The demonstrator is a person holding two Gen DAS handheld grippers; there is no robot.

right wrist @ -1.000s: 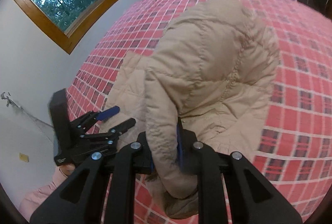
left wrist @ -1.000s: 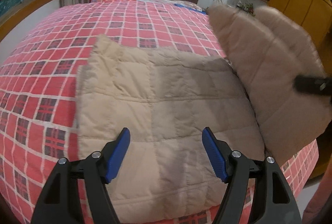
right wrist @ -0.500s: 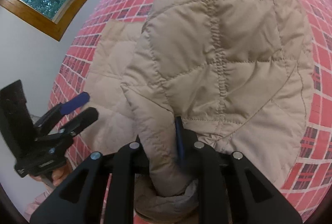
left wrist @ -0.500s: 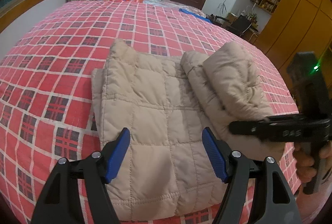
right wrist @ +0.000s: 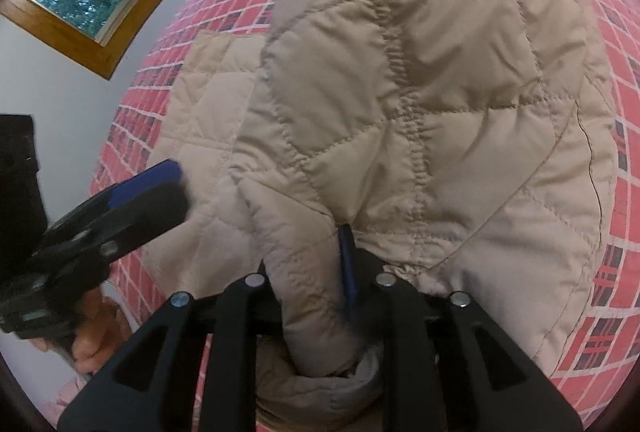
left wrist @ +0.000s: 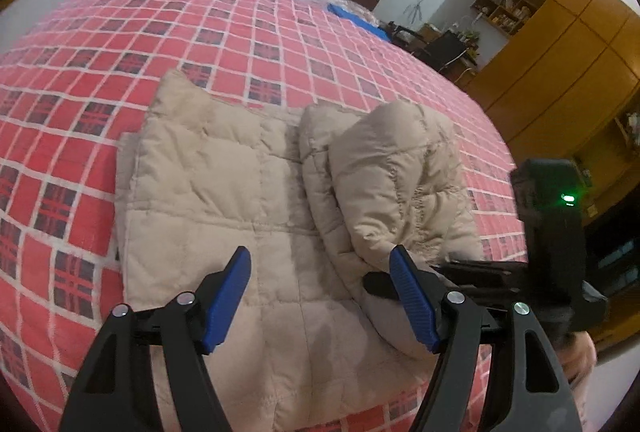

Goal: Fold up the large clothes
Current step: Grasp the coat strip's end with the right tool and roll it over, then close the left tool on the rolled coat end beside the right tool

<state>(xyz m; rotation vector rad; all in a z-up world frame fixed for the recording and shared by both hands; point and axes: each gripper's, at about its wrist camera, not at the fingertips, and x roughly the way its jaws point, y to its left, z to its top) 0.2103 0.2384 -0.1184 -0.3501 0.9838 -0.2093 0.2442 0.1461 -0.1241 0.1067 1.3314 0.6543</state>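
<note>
Beige quilted jacket (left wrist: 224, 200) lies on the red checked bedspread (left wrist: 168, 28), its body flat and a padded section folded up in a hump on the right side. Right gripper (right wrist: 320, 272) is clenched on an edge of that hump, fabric bunched between its blue pads. Left gripper (left wrist: 320, 300) hovers over the flat part with jaws spread wide, holding nothing. No writing or brand label seems readable anywhere, though the view is blurry

Beige quilted jacket (left wrist: 224, 192), part-folded on bed
</note>
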